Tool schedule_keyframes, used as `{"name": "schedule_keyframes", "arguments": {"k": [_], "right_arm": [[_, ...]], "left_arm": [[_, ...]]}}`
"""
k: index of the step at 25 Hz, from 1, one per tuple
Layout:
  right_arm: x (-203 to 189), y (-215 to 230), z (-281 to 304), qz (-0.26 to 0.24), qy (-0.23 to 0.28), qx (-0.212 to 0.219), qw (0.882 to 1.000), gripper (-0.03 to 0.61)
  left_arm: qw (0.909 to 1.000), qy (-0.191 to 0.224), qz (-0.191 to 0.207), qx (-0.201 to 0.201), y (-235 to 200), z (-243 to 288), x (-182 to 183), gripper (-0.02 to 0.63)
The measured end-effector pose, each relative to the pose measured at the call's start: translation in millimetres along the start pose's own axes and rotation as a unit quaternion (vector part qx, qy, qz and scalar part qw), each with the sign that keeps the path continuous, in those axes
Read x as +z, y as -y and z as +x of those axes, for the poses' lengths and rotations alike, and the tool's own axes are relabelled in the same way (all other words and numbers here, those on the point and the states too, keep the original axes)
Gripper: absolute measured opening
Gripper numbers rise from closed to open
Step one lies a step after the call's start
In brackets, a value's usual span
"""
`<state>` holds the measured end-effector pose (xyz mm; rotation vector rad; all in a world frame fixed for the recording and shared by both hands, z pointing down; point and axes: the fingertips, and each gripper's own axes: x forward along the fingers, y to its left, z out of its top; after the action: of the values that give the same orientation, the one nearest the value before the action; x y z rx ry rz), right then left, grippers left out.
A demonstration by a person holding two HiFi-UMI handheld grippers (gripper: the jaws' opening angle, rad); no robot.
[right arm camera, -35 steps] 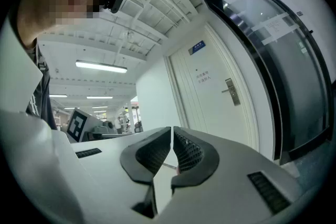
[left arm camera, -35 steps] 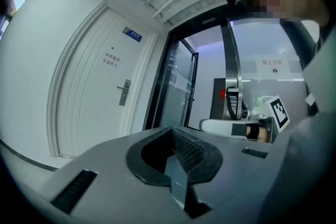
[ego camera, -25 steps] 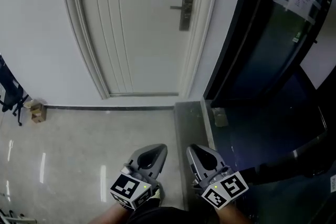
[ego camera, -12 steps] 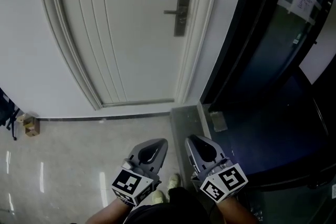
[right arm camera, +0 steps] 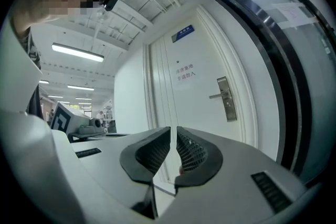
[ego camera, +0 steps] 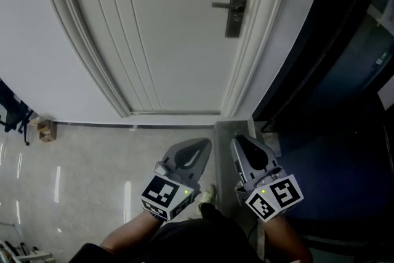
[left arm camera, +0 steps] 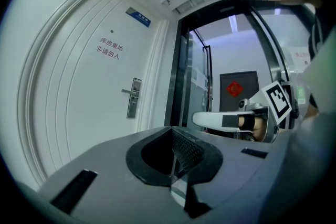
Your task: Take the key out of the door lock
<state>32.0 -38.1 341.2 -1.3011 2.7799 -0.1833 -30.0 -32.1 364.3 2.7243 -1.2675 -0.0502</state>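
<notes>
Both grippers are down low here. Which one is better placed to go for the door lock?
Right, probably. The lock plate sits at the right edge of the door, nearer the right gripper than the left gripper. Both are far off, jaws together; no key can be made out.

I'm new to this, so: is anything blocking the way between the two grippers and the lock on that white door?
Nothing visible does. The left gripper and right gripper are held low, short of the door, with only floor between them and the lock plate. The key itself is too small to make out.
</notes>
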Motion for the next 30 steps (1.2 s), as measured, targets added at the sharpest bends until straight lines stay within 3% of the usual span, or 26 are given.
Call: {"name": "schedule_keyframes", "arguments": {"k": [17, 26, 30], "right_arm": [[5, 115, 126, 0.028, -0.016, 0.032, 0.999, 0.017], [23, 162, 183, 0.018, 0.002, -0.004, 1.0, 0.017], [31, 188, 211, 0.05, 0.014, -0.018, 0.998, 0.018]], "left_arm": [[0.9987, -0.004, -0.021, 0.047, -94, 127, 13, 0.005], [0.9999, 0.013, -0.002, 0.01, -142, 188, 41, 0.005], [0.9999, 0.016, 0.0, 0.0, -160, 207, 48, 0.005]]}}
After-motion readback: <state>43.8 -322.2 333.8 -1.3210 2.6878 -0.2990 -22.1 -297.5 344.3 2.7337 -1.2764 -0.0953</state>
